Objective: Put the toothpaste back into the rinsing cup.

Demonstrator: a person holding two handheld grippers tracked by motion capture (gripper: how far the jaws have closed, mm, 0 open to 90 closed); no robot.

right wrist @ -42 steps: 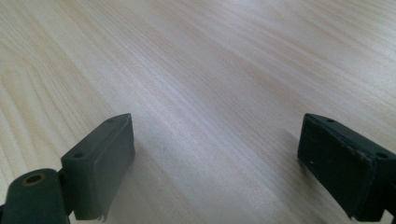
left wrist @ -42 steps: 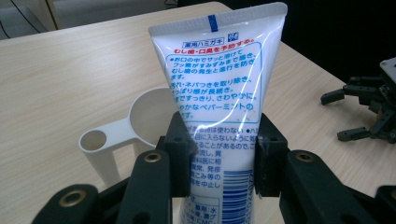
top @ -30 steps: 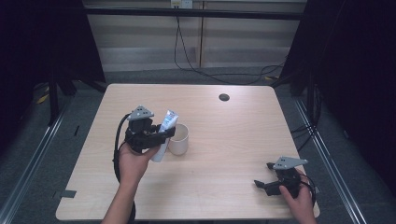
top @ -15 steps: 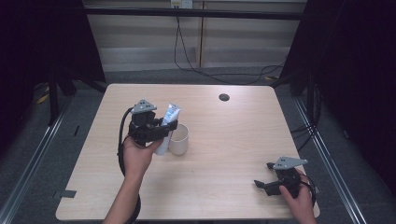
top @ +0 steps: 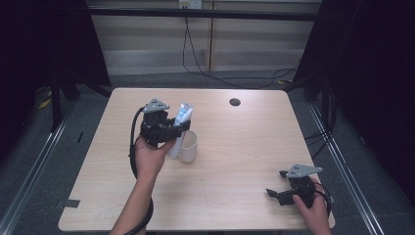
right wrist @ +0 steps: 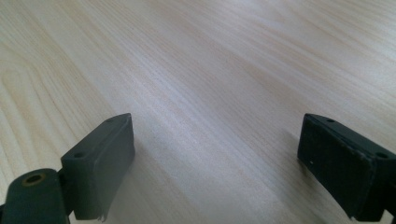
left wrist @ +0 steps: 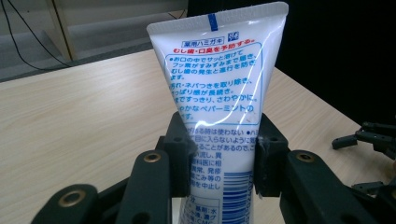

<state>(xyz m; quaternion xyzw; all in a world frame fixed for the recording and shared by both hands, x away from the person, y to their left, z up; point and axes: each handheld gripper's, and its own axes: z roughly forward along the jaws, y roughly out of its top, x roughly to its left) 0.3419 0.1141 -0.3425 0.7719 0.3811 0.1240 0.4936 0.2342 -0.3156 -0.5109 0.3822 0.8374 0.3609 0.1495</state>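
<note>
Left gripper (top: 172, 131) pinches the tube (top: 182, 117), now lifted slightly and nearer over the cup (top: 188, 146), left of tabletop centre. Next likely lowering it in. Right gripper (top: 279, 194) spread, idle, near-right corner.

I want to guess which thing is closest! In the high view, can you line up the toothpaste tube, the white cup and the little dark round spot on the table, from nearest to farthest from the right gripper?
Measured from the right gripper at the table's near right corner:
1. White cup, mid-table, to its left.
2. Toothpaste tube, just behind the cup, held in the left gripper.
3. Dark round spot, near the far edge.
</note>
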